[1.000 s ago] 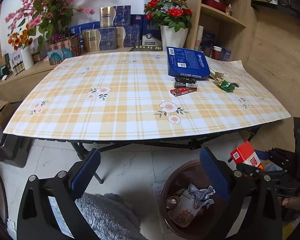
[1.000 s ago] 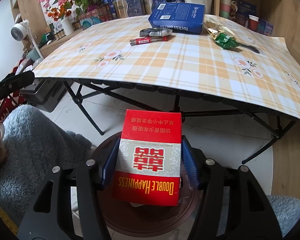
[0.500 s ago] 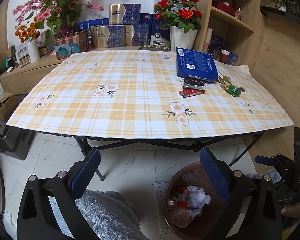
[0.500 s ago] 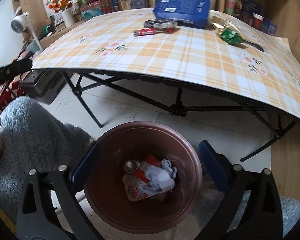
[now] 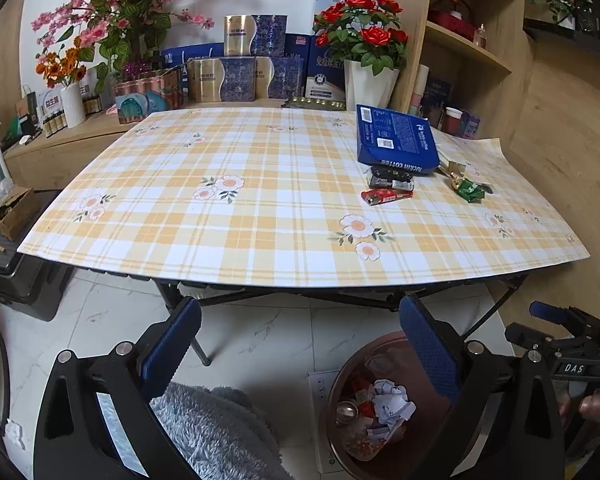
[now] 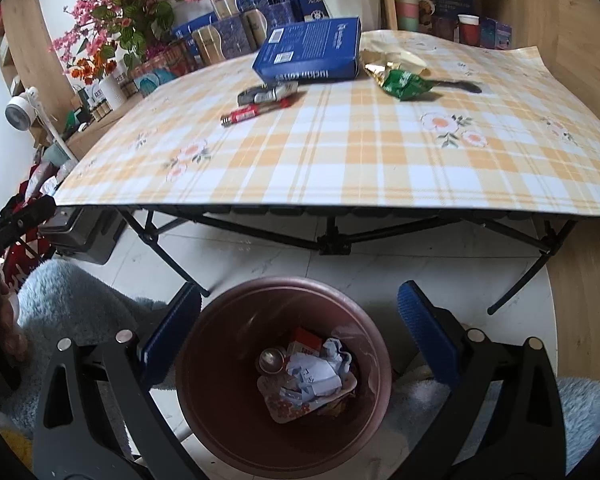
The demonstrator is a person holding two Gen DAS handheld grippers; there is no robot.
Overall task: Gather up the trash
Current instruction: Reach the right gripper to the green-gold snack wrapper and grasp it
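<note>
A brown trash bin [image 6: 228, 432] stands on the floor in front of the table; it shows in the left wrist view [image 5: 336, 392] too. In it lie crumpled paper [image 6: 316, 372], a red cigarette pack [image 6: 306, 340] and a flowered wrapper. My right gripper [image 6: 300, 336] is open and empty above the bin. My left gripper [image 5: 300, 352] is open and empty, left of the bin. On the checked table [image 5: 260, 216] lie a blue box [image 5: 396, 140], a dark wrapper [image 5: 390, 178], a red wrapper [image 5: 386, 196] and a green wrapper [image 5: 470, 190].
Flower vases [image 5: 370, 80], blue and gold boxes [image 5: 240, 68] stand behind the table. A wooden shelf [image 5: 468, 40] is at the right. A black case [image 5: 24, 280] sits on the floor at the left. A grey fluffy sleeve [image 5: 216, 436] lies below my left gripper.
My right gripper opened and let the red cigarette pack fall into the bin, then lifted and tilted toward the table. My left gripper shifted slightly.
</note>
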